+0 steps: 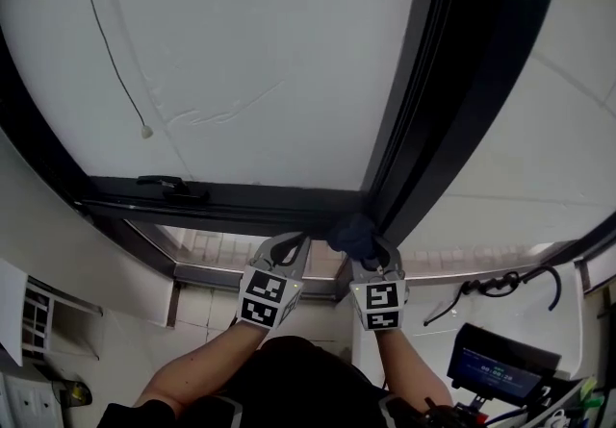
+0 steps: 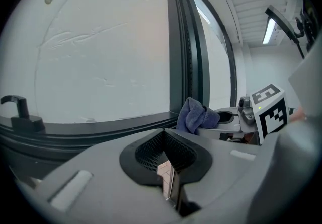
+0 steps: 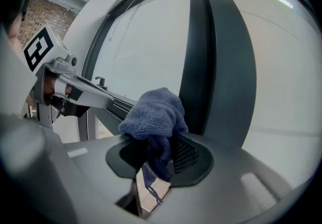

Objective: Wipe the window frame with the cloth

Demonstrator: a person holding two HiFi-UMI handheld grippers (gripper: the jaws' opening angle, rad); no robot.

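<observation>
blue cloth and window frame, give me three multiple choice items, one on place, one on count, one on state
1. Where is the blue terry cloth?
A) over the person's forearm
B) by the corner of the dark metal window frame, where bottom rail meets upright
C) on the floor

2. How many black lever handles sit on the bottom rail?
A) one
B) two
C) three

3. The left gripper's fingers are:
A) shut on the cloth
B) wide apart
C) together, holding nothing

Key:
1 B, the head view shows it at that corner, held in the right gripper.
2 A, only one shows.
3 C, the left gripper view shows them closed and bare.
</observation>
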